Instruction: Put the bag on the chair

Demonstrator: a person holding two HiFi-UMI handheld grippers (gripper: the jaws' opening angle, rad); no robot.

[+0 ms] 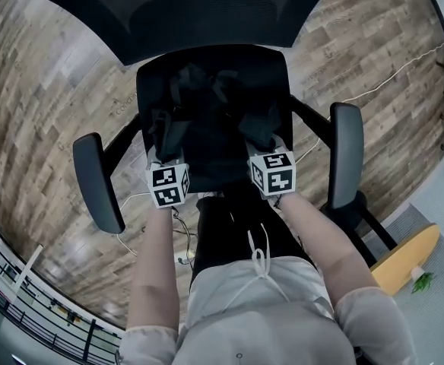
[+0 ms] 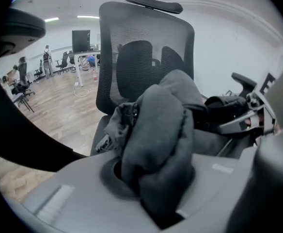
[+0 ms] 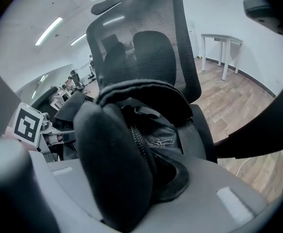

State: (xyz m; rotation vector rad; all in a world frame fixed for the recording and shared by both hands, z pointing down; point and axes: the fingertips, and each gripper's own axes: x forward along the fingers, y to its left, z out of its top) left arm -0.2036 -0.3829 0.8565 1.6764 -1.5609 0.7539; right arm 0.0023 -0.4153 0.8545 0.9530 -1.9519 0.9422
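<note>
Left armrest [image 1: 98, 182] of the office chair [image 1: 207, 10] is sitting at the left, over the wood floor [image 1: 39, 90]. Left gripper [image 1: 166, 134] is pointing steeply down over the seat [image 1: 147, 78], jaws clamping a bunched fold of the bag [image 1: 216, 116]. In the left gripper view, grey fabric of the bag [image 2: 161, 140] is filling the jaw gap, with the mesh backrest [image 2: 132, 57] behind it. The black bag is lying between both grippers over the seat; whether it is resting on the seat cannot be told. Right gripper [image 1: 257, 132] is also angling down, jaws pinching a padded black part of the bag [image 3: 115, 169], with the zipper [image 3: 139, 141] just beside it. Right armrest [image 1: 347, 154] is sitting at the right.
</note>
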